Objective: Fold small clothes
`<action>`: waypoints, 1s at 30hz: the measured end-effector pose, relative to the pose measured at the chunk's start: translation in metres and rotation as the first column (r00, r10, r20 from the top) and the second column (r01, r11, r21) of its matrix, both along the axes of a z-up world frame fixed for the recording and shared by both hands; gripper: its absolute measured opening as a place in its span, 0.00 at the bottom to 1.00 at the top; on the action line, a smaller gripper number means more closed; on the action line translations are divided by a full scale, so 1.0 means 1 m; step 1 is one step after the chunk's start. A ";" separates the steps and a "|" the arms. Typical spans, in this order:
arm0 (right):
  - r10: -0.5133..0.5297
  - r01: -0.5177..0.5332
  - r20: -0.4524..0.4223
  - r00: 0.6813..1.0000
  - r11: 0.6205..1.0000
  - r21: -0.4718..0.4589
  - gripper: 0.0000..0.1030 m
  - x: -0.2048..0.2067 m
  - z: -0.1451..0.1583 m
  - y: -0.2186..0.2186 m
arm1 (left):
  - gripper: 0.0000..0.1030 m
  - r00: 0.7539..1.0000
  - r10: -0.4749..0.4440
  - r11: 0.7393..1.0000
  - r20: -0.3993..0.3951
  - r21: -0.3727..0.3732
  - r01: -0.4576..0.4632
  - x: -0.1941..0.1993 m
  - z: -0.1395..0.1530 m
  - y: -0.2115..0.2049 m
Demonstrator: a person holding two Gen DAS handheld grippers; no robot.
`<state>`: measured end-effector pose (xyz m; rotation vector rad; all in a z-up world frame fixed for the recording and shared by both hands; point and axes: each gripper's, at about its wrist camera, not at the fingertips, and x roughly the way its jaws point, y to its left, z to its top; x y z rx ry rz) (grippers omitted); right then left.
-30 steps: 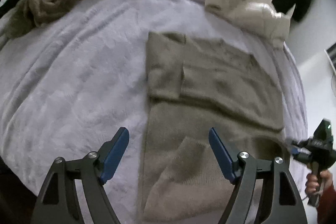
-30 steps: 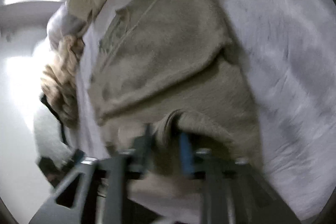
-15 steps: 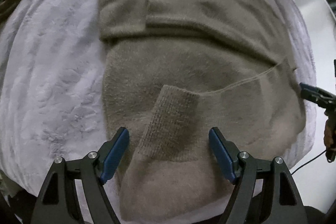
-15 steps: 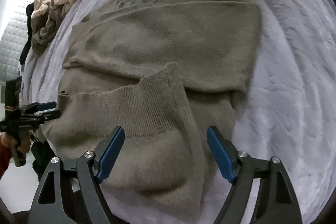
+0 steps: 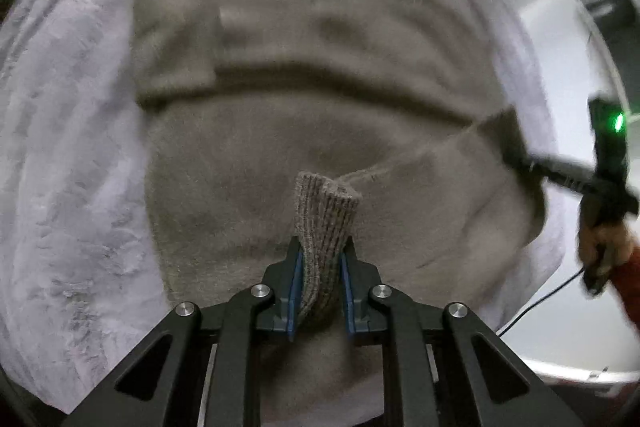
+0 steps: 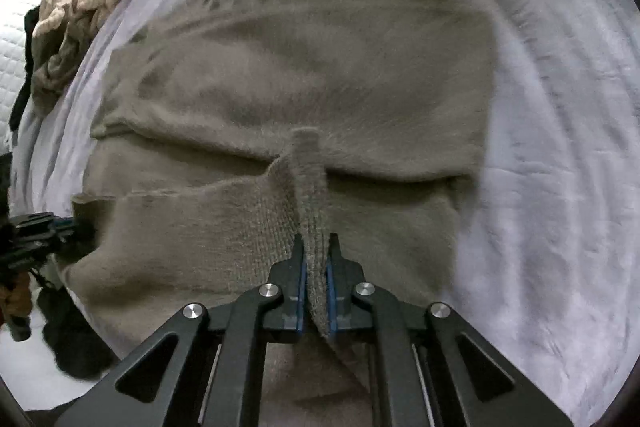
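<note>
Both grippers now closed, left gripper (image 5: 320, 287) and right gripper (image 6: 316, 291) pinching sweater (image 5: 320, 87) hem

A: Left wrist cam: close, low over the near hem of the sweater (image 5: 320, 75), facing up the bed (image 5: 60, 147).

B: Right wrist same, offset. Overlap: sweater (image 6: 300, 67); each catches the other gripper at frame edge.

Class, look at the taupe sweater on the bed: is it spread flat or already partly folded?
Partly folded: the sweater has sleeves laid across its body, and both tongs pinch its ribbed hem.
</note>
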<state>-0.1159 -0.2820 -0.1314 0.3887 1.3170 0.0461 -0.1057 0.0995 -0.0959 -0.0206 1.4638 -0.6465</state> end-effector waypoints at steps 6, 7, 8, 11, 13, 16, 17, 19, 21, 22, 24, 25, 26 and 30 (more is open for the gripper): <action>-0.060 0.075 0.138 0.989 0.991 -0.108 0.06 -0.007 0.065 -0.005 | 0.18 0.989 0.065 0.991 0.130 -0.126 -0.048 0.024 0.063 0.004; -0.063 0.083 0.161 0.985 0.990 -0.116 0.06 -0.004 0.075 -0.008 | 0.18 0.986 0.068 0.989 0.154 -0.138 -0.047 0.030 0.071 0.002; -0.065 0.089 0.187 0.980 0.988 -0.124 0.06 0.002 0.085 -0.011 | 0.18 0.981 0.074 0.987 0.179 -0.151 -0.047 0.038 0.080 0.000; -0.053 0.095 0.253 0.966 0.983 -0.156 0.06 0.028 0.108 -0.023 | 0.18 0.962 0.100 0.983 0.253 -0.174 -0.057 0.070 0.094 -0.009; -0.036 0.089 0.278 0.960 0.979 -0.181 0.06 0.053 0.111 -0.030 | 0.18 0.952 0.117 0.983 0.284 -0.170 -0.070 0.085 0.091 -0.020; -0.032 0.089 0.285 0.958 0.978 -0.189 0.06 0.086 0.103 -0.040 | 0.18 0.940 0.140 0.983 0.311 -0.157 -0.094 0.124 0.077 -0.030; -0.035 0.090 0.280 0.959 0.978 -0.188 0.06 0.098 0.096 -0.045 | 0.18 0.936 0.140 0.985 0.323 -0.138 -0.100 0.137 0.067 -0.038; -0.044 0.093 0.256 0.966 0.979 -0.180 0.06 0.125 0.073 -0.055 | 0.18 0.935 0.138 0.989 0.328 -0.100 -0.111 0.157 0.052 -0.046; -0.054 0.092 0.214 0.975 0.981 -0.173 0.06 0.143 0.046 -0.060 | 0.18 0.934 0.129 0.992 0.332 -0.039 -0.123 0.171 0.028 -0.054; -0.058 0.093 0.199 0.978 0.981 -0.172 0.06 0.148 0.035 -0.062 | 0.18 0.935 0.126 0.992 0.331 -0.016 -0.128 0.175 0.017 -0.056; -0.075 0.099 0.155 0.985 0.983 -0.154 0.06 0.161 0.007 -0.065 | 0.18 0.939 0.129 0.989 0.320 0.032 -0.146 0.184 -0.007 -0.059; -0.087 0.106 0.133 0.987 0.985 -0.139 0.06 0.166 -0.006 -0.066 | 0.18 0.940 0.135 0.986 0.314 0.051 -0.159 0.188 -0.018 -0.059; -0.096 0.110 0.116 0.989 0.986 -0.129 0.06 0.168 -0.015 -0.068 | 0.18 0.936 0.141 0.982 0.321 0.076 -0.174 0.189 -0.024 -0.059; -0.118 0.127 0.103 0.988 0.988 -0.092 0.06 0.169 -0.029 -0.074 | 0.19 0.919 0.185 0.953 0.347 0.165 -0.254 0.196 -0.031 -0.047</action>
